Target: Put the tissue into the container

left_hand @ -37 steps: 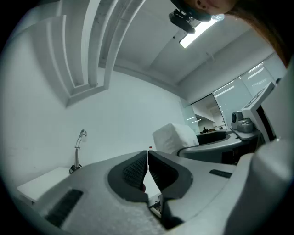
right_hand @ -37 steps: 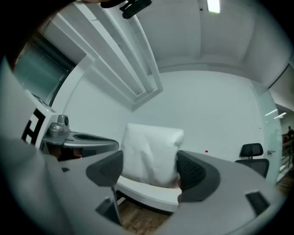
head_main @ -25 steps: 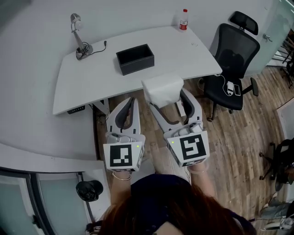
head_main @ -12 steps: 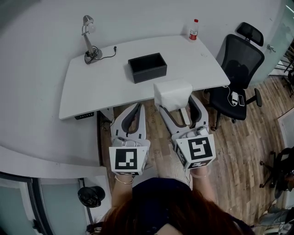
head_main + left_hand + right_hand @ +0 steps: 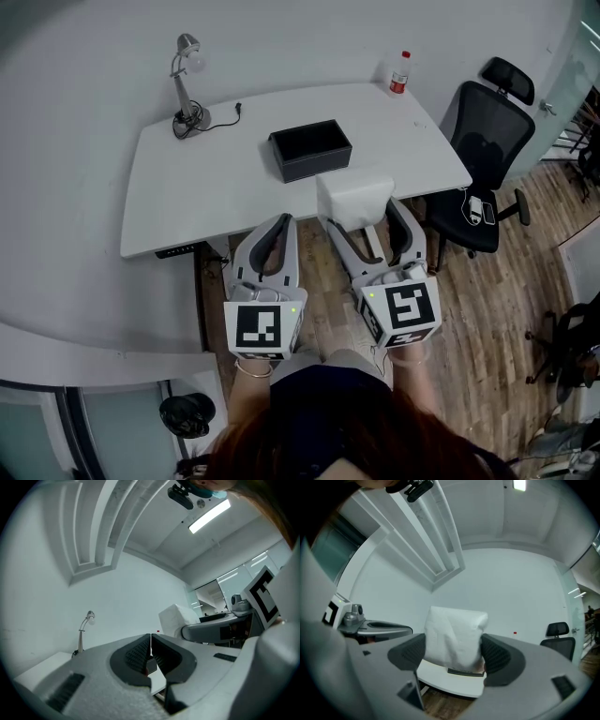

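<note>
Jaws of the left gripper are pressing together on nothing, hanging just off the front edge of the desk. A lamp is standing at the desk's back left corner. The container is sitting mid-desk. The right gripper is clamping the tissue above the front edge, just short of the container. A bottle is standing at the back right corner.

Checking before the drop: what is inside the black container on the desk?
Only a dark interior shows in the black container; no item visible. Its near inner wall is hidden.
</note>
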A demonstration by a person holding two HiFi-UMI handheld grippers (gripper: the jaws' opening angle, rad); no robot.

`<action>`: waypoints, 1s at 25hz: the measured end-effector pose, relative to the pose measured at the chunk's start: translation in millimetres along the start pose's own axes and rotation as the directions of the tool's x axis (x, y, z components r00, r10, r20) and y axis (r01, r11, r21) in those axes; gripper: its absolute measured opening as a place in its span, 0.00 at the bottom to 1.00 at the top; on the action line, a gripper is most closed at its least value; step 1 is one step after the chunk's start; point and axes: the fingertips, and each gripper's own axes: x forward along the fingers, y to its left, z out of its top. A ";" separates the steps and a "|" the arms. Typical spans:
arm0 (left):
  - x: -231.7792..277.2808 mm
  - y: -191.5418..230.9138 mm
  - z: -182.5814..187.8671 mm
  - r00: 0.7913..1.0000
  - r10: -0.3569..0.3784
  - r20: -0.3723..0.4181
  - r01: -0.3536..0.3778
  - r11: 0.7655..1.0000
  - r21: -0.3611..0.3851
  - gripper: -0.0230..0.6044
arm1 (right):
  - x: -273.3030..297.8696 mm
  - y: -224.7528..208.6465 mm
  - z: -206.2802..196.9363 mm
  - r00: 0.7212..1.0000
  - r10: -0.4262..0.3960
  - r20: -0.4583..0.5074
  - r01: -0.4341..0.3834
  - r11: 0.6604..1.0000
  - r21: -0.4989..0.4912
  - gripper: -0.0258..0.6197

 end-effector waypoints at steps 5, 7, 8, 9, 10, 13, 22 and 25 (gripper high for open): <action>1.1 10.3 -4.4 1.000 -0.009 -0.001 0.009 1.000 -0.017 0.08 | 5.6 6.2 -0.5 1.000 -0.008 -0.013 0.007 1.000 -0.012 0.63; 1.8 10.9 -6.3 1.000 -0.017 -0.004 0.017 1.000 -0.020 0.08 | 6.9 6.1 -2.6 1.000 -0.016 -0.020 0.016 1.000 -0.009 0.63; 2.3 11.3 -7.4 1.000 -0.021 -0.005 0.021 1.000 -0.022 0.08 | 7.6 5.6 -4.3 1.000 -0.020 -0.024 0.020 1.000 -0.009 0.63; 2.8 11.8 -8.3 1.000 -0.024 -0.006 0.023 0.999 -0.025 0.08 | 8.4 5.1 -6.2 0.999 -0.023 -0.027 0.023 1.000 -0.009 0.63; 3.3 12.4 -8.9 1.000 -0.025 -0.007 0.025 0.999 -0.031 0.08 | 9.3 4.8 -8.0 0.999 -0.025 -0.031 0.025 1.000 -0.009 0.63; 5.8 14.2 -8.7 1.000 -0.028 -0.008 0.028 0.999 -0.036 0.08 | 13.0 3.9 -9.5 0.999 -0.026 -0.035 0.026 1.000 -0.005 0.63; 26.2 22.8 -10.6 0.999 -0.044 -0.009 0.043 0.999 -0.028 0.08 | 36.1 -0.7 -9.5 0.999 -0.021 -0.033 0.021 1.000 -0.008 0.63; 35.4 25.3 -9.7 0.999 -0.048 -0.007 0.048 0.998 -0.028 0.08 | 44.0 -6.9 -11.6 0.999 -0.028 -0.033 0.028 1.000 -0.007 0.63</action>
